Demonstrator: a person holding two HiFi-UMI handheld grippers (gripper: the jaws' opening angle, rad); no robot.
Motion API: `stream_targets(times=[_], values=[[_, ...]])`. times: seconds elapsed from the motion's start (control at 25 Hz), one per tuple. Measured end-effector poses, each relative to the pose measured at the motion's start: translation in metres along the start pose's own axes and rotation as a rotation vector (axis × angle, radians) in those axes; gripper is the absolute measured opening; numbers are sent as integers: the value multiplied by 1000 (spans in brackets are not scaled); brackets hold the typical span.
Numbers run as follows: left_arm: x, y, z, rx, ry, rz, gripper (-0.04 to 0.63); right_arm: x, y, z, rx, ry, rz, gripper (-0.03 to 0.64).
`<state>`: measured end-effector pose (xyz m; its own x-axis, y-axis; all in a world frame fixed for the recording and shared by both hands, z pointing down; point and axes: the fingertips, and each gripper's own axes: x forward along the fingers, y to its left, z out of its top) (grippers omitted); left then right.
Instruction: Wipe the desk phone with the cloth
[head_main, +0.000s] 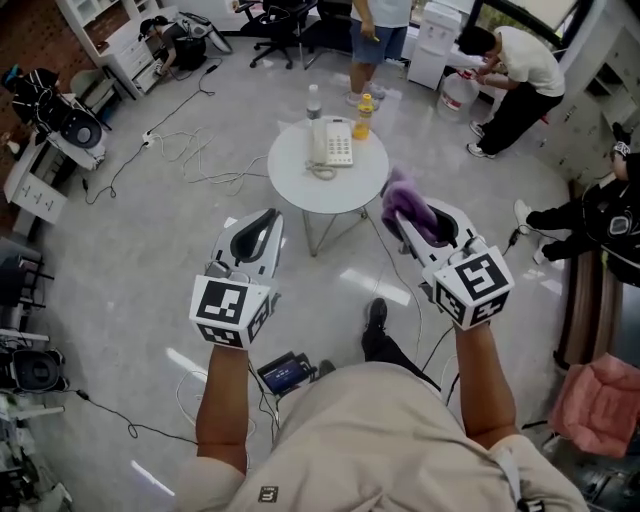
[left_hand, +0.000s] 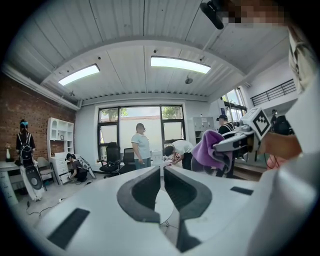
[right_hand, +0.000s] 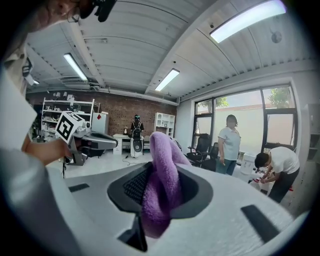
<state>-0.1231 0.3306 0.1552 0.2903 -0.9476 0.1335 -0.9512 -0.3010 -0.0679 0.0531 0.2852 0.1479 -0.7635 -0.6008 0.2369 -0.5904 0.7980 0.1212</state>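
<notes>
A white desk phone (head_main: 331, 143) lies on a small round white table (head_main: 300, 178) ahead of me. My right gripper (head_main: 402, 217) is shut on a purple cloth (head_main: 410, 206) that bunches up between its jaws (right_hand: 161, 172); it hangs in the air just right of the table's near edge. My left gripper (head_main: 262, 228) is shut with nothing in it, held short of the table's near left side. In the left gripper view the jaws meet (left_hand: 162, 175) and the right gripper with the cloth (left_hand: 210, 148) shows at the right.
A clear bottle (head_main: 314, 101) and a yellow bottle (head_main: 363, 116) stand at the table's far side. Cables (head_main: 185, 150) run across the floor at left. Several people stand, bend or sit around the room, one bending at the back right (head_main: 515, 80). Office chairs (head_main: 285, 25) stand at the back.
</notes>
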Motion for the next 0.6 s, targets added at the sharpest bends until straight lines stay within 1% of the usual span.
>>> stream_targets(times=[0.16, 0.4, 0.6], values=[[24, 17, -1, -9, 22, 50, 25, 30, -25, 3, 5, -14, 44, 91], [90, 30, -5, -17, 64, 99, 25, 78, -85, -7, 22, -5, 105, 91], [148, 36, -2, -23, 99, 133, 25, 113, -140, -7, 35, -1, 148, 91]])
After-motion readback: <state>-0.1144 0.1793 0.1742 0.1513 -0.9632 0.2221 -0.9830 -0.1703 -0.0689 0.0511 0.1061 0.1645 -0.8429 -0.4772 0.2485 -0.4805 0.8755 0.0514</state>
